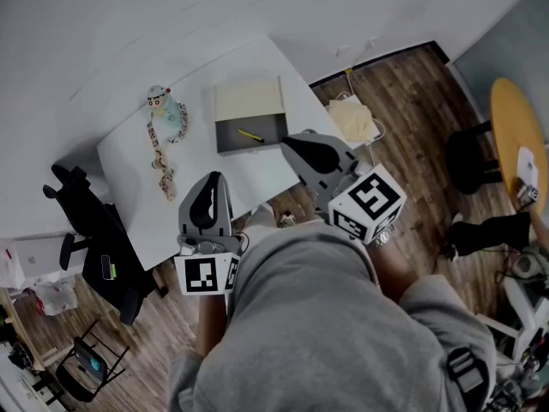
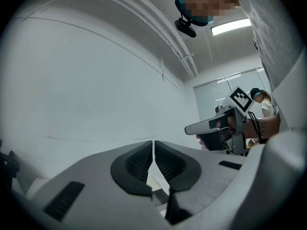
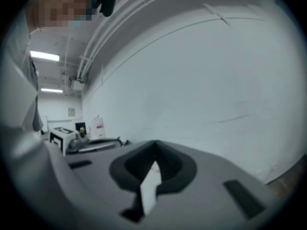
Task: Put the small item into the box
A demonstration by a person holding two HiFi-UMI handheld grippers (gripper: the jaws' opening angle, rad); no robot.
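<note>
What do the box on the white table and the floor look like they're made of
Box: probably cardboard. It has a flat, matte cream lid folded back and a dull dark grey inside, with no shine.
Floor: wood or wood-look laminate. It shows brown planks with visible grain and seams, but the head view cannot settle which of the two it is.

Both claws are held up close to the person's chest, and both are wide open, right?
Not open: the left claw and the right claw each have their jaws closed together on nothing, as the left and right gripper views show. They are indeed held up close to the chest.
</note>
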